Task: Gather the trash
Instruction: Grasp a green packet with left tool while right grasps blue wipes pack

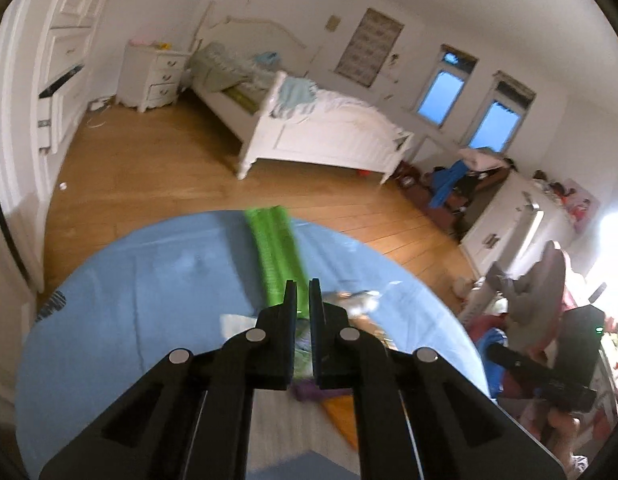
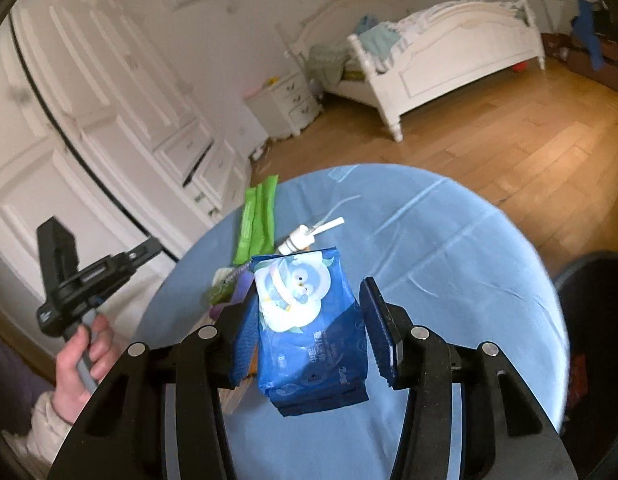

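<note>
Right wrist view, blue wet-wipe pack [image 2: 305,324] with cartoon label, right gripper [image 2: 309,316] jaws apart around it; left gripper [image 1: 303,300] nearly closed

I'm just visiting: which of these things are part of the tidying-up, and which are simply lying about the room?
Part of the job: blue wipes pack between the right gripper fingers; green packet; white bottle with straw; crumpled wrappers; dark bin, probably for the trash.

Just lying about: bed; nightstand; wardrobe; clothes pile.
</note>
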